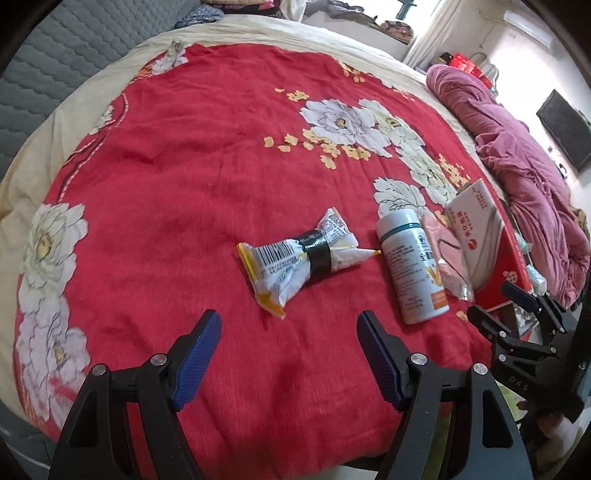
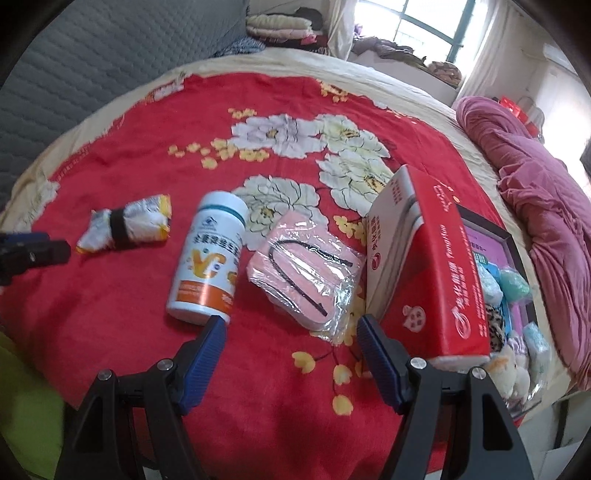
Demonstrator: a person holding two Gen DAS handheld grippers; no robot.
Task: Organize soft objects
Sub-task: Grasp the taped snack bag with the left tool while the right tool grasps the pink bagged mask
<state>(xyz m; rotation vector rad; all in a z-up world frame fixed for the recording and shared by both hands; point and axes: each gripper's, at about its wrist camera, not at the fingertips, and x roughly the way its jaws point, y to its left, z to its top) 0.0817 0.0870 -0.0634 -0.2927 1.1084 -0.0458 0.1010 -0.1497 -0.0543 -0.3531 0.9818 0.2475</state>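
A bed (image 2: 110,177) spread with a red floral quilt (image 1: 207,155) fills the room, a grey padded headboard (image 2: 92,55) behind it, daylight entering through a curtained window (image 2: 424,26), a dark screen (image 1: 565,129) on the white wall.

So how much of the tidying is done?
Hardly started. Done: some soft toys sit in the tray. In hand: nothing; both hand-held grippers, left and right, are open. Left: the snack packet and pink pack still lie on the bedspread.
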